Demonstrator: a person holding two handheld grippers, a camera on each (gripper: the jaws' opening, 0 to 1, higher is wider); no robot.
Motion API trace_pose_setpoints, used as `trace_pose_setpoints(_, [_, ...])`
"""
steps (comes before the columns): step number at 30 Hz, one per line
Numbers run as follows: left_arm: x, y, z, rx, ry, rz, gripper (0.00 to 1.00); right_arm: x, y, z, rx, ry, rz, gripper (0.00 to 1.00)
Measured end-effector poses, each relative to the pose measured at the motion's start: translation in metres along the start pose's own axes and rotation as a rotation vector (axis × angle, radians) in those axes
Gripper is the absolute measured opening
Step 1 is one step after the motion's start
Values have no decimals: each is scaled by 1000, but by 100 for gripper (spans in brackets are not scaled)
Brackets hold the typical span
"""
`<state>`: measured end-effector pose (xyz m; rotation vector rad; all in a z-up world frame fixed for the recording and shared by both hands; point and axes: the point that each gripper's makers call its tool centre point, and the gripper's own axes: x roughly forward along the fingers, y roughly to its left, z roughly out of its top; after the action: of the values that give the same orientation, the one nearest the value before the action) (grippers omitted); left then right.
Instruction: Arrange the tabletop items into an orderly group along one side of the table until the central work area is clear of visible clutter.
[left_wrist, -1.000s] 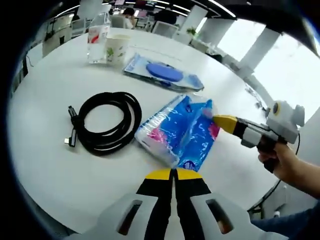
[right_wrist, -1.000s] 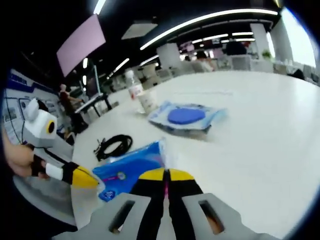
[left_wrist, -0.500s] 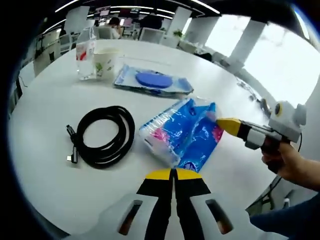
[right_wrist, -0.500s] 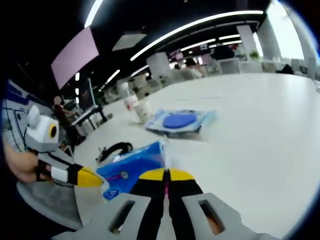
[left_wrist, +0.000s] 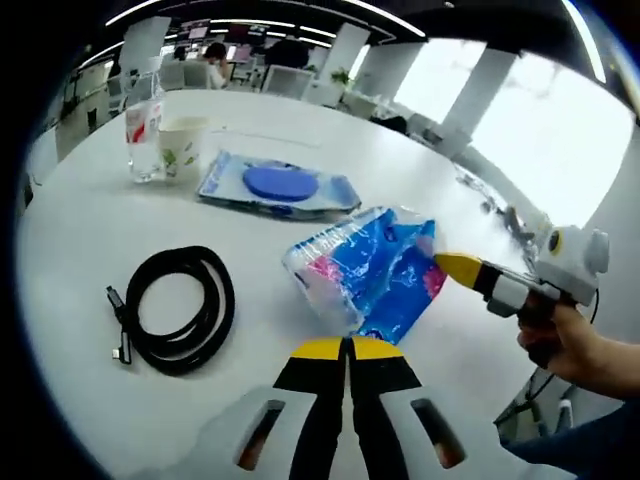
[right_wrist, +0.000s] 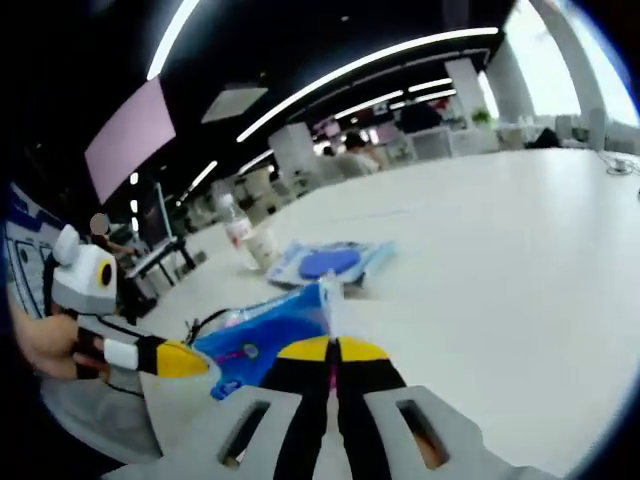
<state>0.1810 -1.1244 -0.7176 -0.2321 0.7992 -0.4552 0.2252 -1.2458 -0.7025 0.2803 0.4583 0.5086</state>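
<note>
My left claw (left_wrist: 350, 349) was pinched shut on nothing, the blue tissue pack (left_wrist: 368, 268) just ahead of it, long axis angling ahead-right. My right claw (left_wrist: 447, 264) gripped the pack's right-hand edge and so was the nearer; counter (left_wrist: 80, 240) beneath.

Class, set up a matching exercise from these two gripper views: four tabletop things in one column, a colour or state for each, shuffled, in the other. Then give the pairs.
Things
1. cable
2. tissue pack
3. paper cup
4. water bottle

Descriptions
A. clear, with a red label
B. black, coiled in a loop
C. blue, crinkled, pinched at one corner by the right hand-held gripper
D. white, with a green print

Pairs: 1-B, 2-C, 3-D, 4-A
</note>
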Motion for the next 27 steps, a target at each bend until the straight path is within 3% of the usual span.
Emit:
trace_pose_setpoints(9, [15,-16,24,55,-20,-36,0,-16,-20,13,37,-48,-56,0])
trace_pose_setpoints(27, [43,-37,60,100,-24,-78,0,-23,-51,26,105,-111,-140,0])
